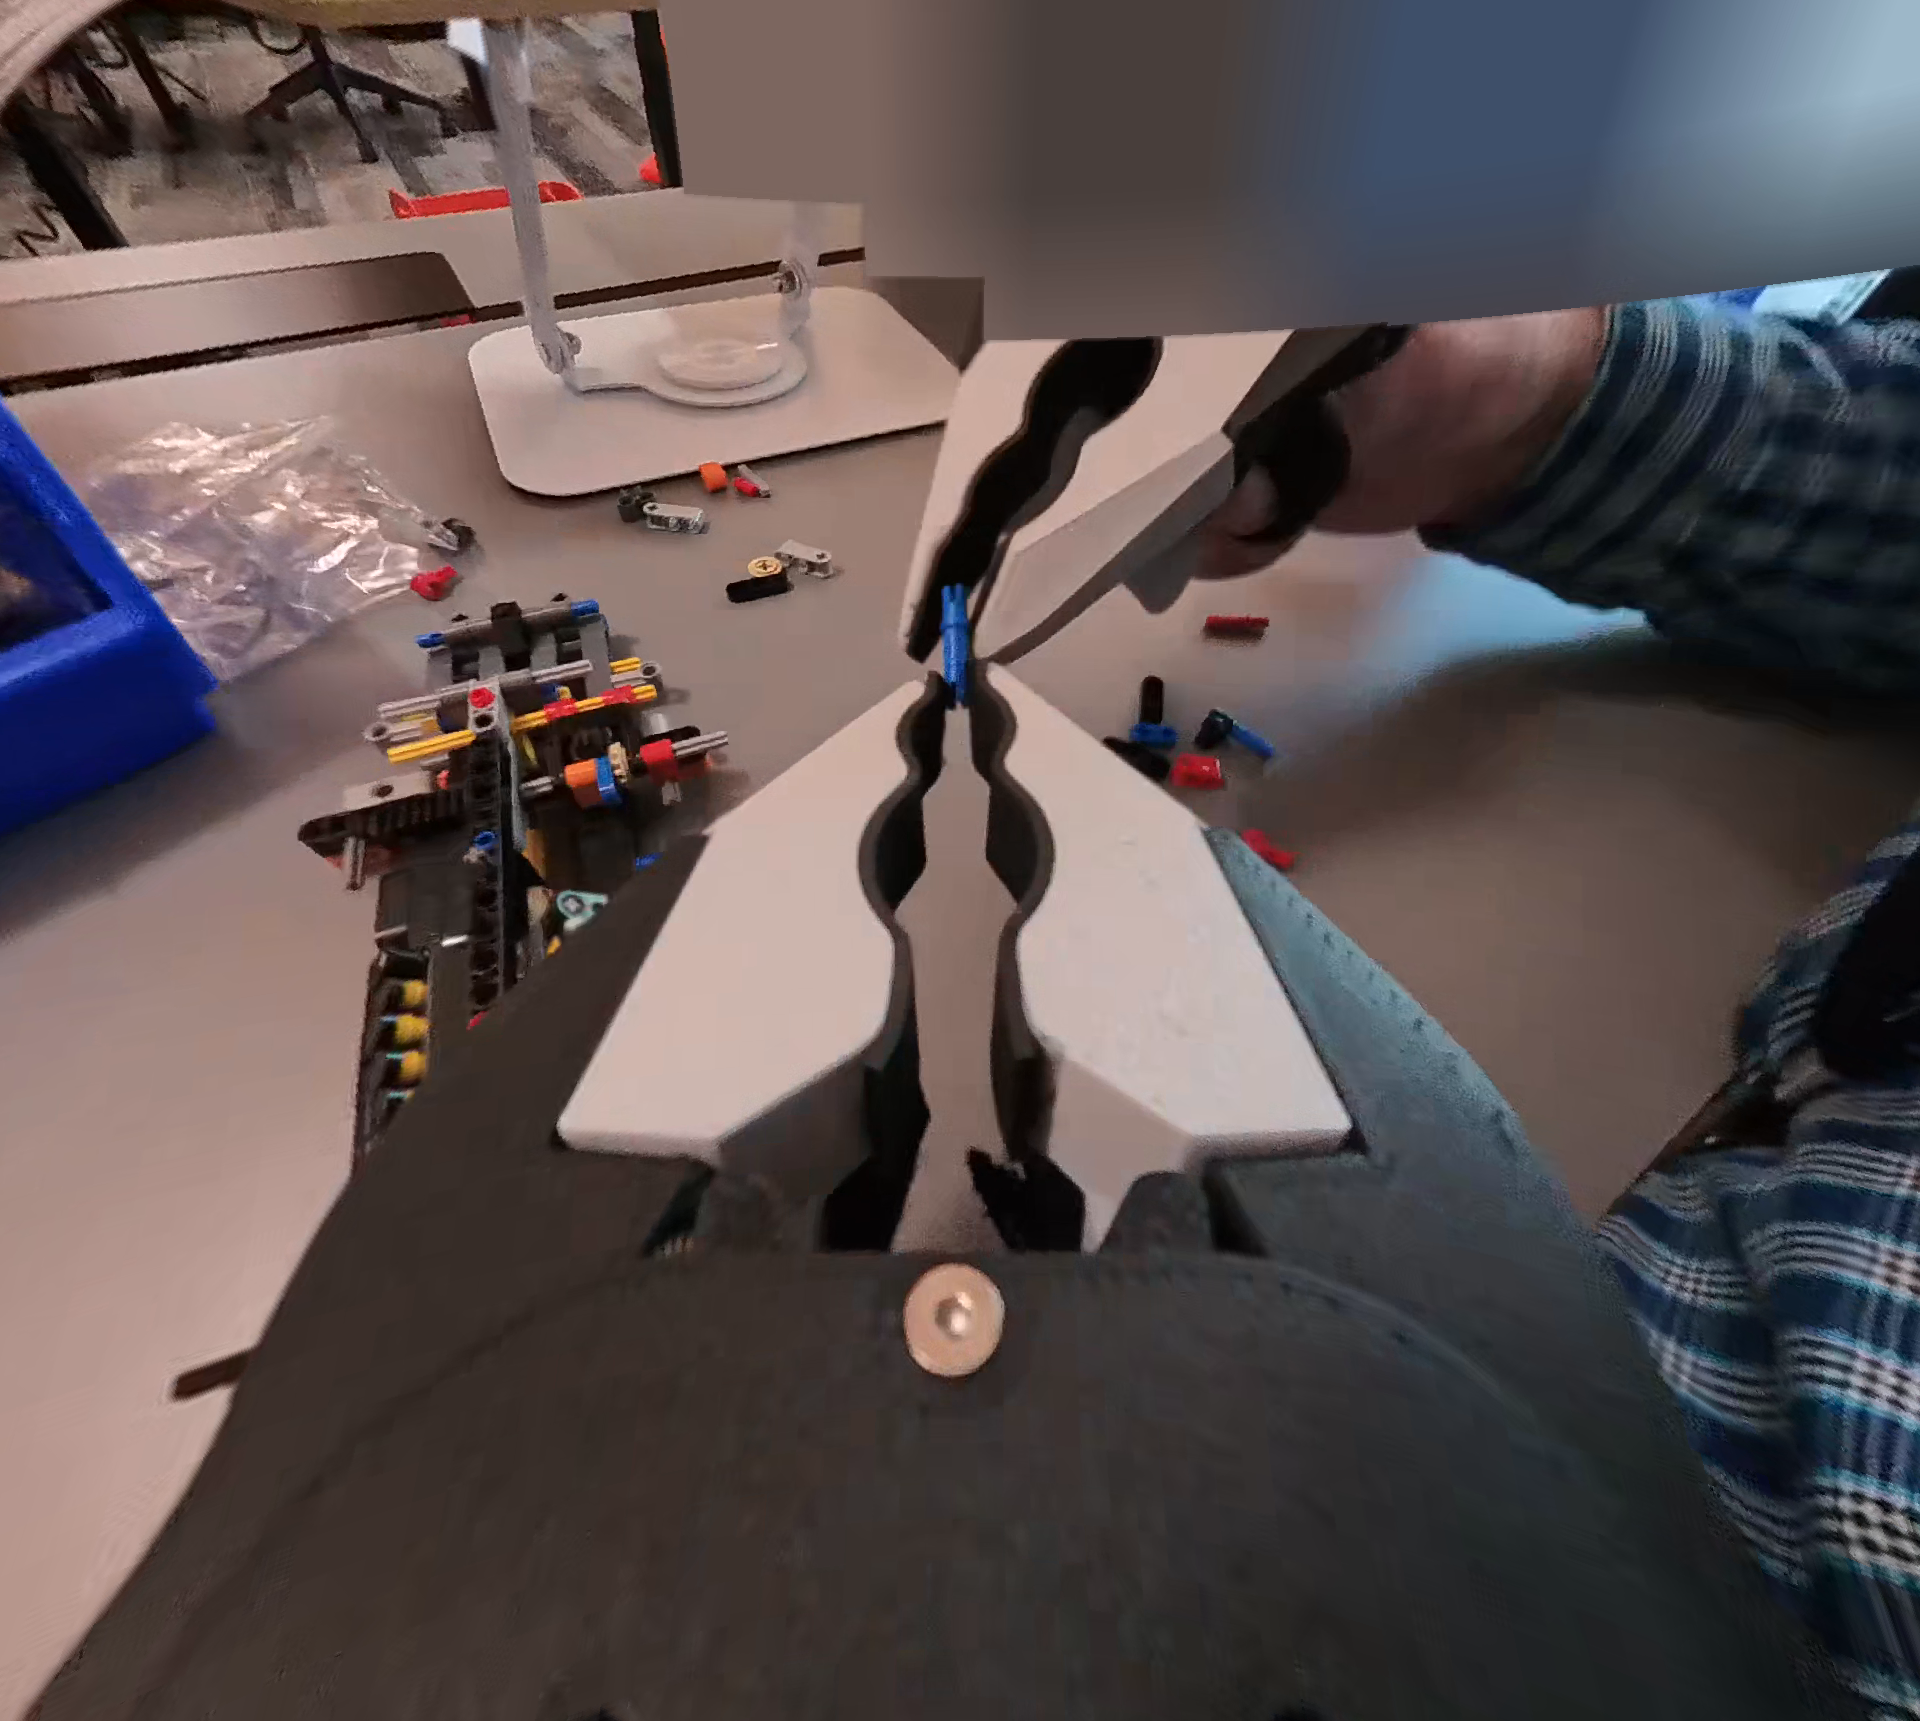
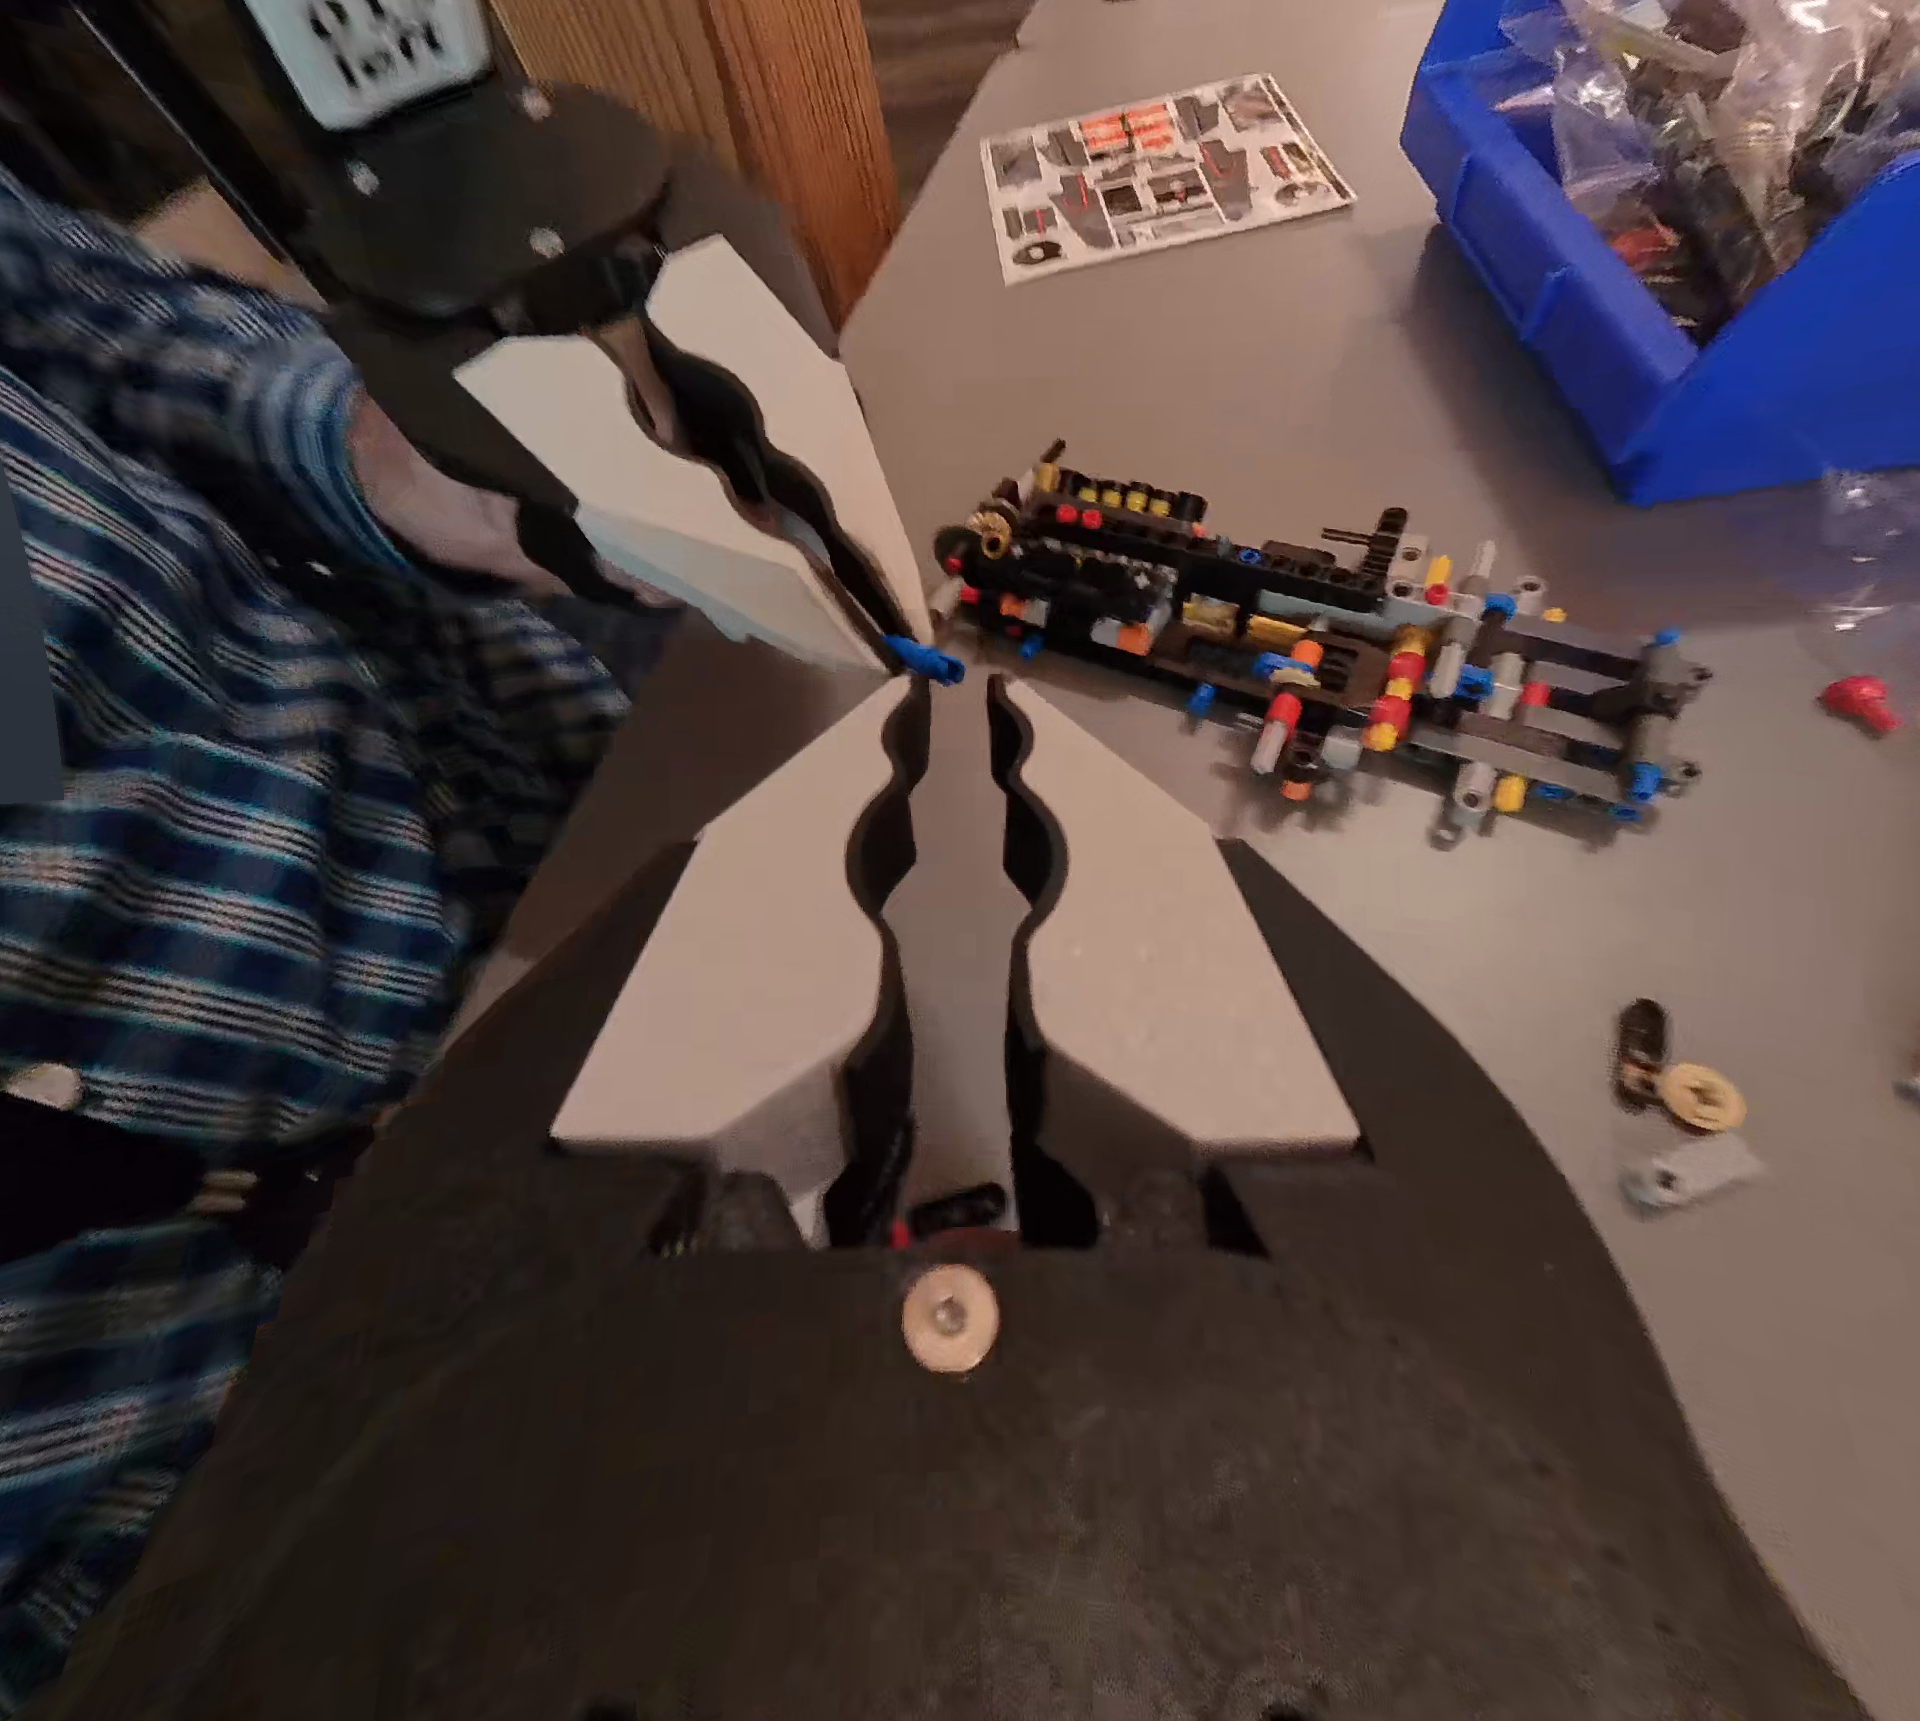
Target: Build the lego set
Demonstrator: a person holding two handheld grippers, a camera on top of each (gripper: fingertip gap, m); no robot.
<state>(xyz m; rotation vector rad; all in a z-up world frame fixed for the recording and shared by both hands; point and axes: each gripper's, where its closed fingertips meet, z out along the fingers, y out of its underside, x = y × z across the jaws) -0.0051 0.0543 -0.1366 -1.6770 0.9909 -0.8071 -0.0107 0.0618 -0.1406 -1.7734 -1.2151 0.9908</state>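
A small blue pin (image 1: 954, 637) is held in the air between the two gripper tips. My left gripper (image 1: 956, 682) is shut on one end of it; in the right wrist view the pin (image 2: 925, 659) sticks out of the left gripper's closed tips (image 2: 900, 649). My right gripper (image 2: 956, 686) is slightly open, tip to tip with the left, its jaws around the pin's free end without clamping it. The partly built black and grey Technic chassis (image 1: 520, 778) lies on the grey table (image 1: 1455, 840) left of both grippers, and also shows in the right wrist view (image 2: 1330, 653).
A blue bin (image 2: 1558, 269) with bagged parts and a sticker sheet (image 2: 1164, 175) sit beyond the chassis. Loose red, blue and black parts (image 1: 1184, 741), a tan gear (image 2: 1699, 1095) and a crumpled plastic bag (image 1: 249, 518) lie around. A white stand base (image 1: 707, 398) stands at the back.
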